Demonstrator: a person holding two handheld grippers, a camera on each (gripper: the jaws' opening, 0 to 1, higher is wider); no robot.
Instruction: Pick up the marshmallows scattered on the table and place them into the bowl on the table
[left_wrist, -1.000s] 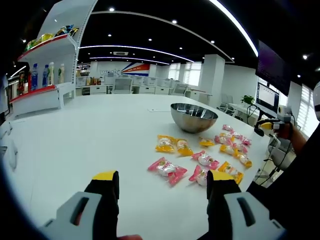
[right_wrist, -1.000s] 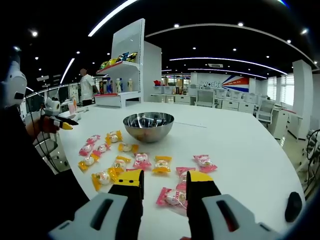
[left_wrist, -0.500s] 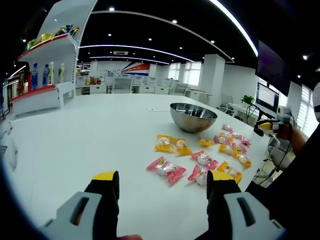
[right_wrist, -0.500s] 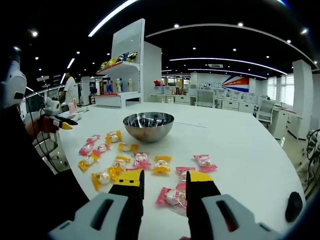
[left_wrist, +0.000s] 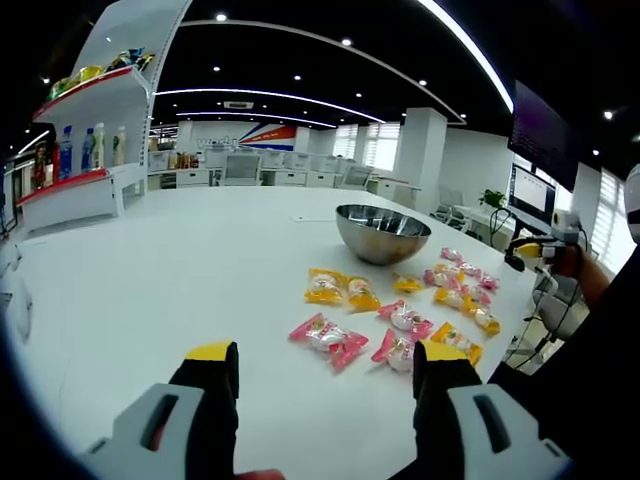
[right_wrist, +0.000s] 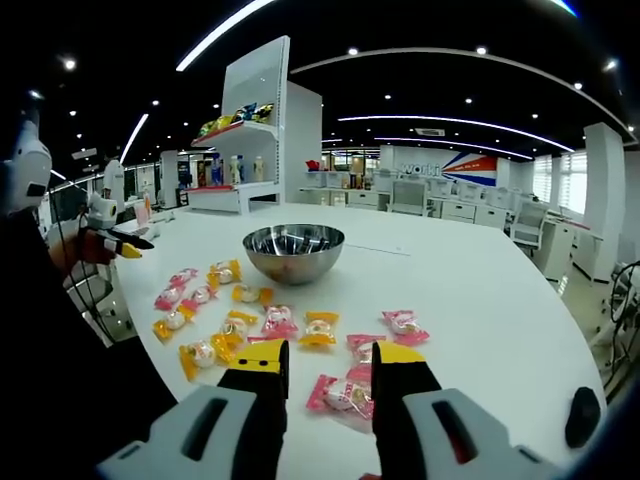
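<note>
While both tools hover low over the white desk (left_wrist: 150, 290), the left hand-held gripper (left_wrist: 325, 365) stands wide and empty, and the right hand-held gripper (right_wrist: 328, 362) narrower, also empty. Pink and yellow wrapped marshmallows (right_wrist: 265, 325) lie scattered in front of the round steel bowl (right_wrist: 293, 252), none seen inside it. They are probably light, soft and crinkly-slippery; pinching a packet across its padded middle seems safest.
</note>
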